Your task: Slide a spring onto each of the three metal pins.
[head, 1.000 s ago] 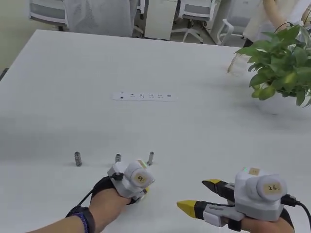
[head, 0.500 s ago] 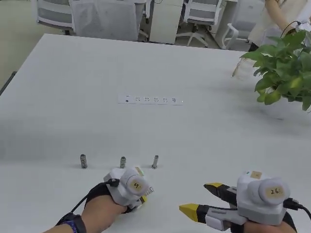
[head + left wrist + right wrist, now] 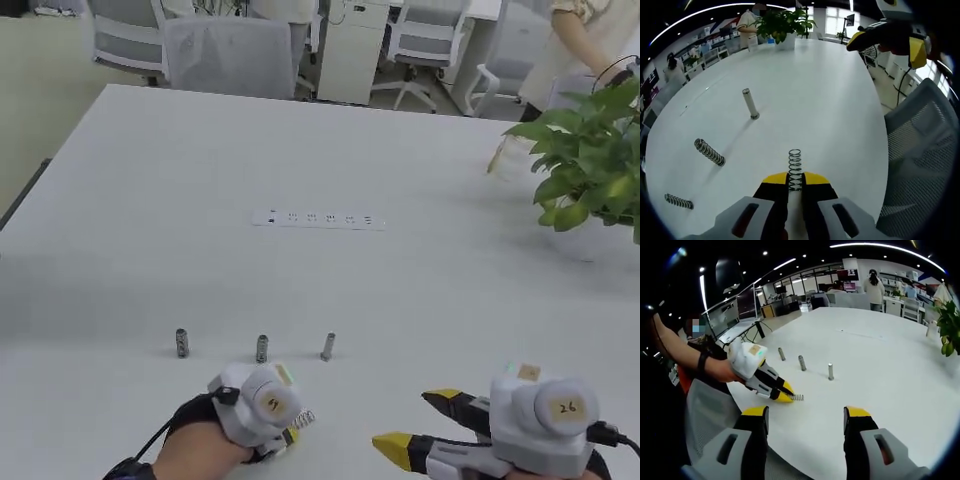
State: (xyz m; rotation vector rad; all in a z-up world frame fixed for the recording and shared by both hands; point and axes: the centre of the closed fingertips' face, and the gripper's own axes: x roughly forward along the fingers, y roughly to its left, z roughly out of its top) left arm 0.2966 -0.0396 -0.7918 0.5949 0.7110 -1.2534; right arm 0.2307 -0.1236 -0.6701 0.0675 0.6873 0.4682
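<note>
R gripper [image 3: 415,421] tagged "26" (jaws apart).

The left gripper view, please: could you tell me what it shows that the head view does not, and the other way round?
Left gripper view: the left gripper's yellow fingers shut on the near end of the spring, with clear coils on the nearest pin and the middle pin while the far pin stands bare. Head view: the hand around that gripper's white body, and the right gripper from above, its fingers apart with nothing between them. Both: the white table, the three pins in a row, the spring and the plant.
</note>
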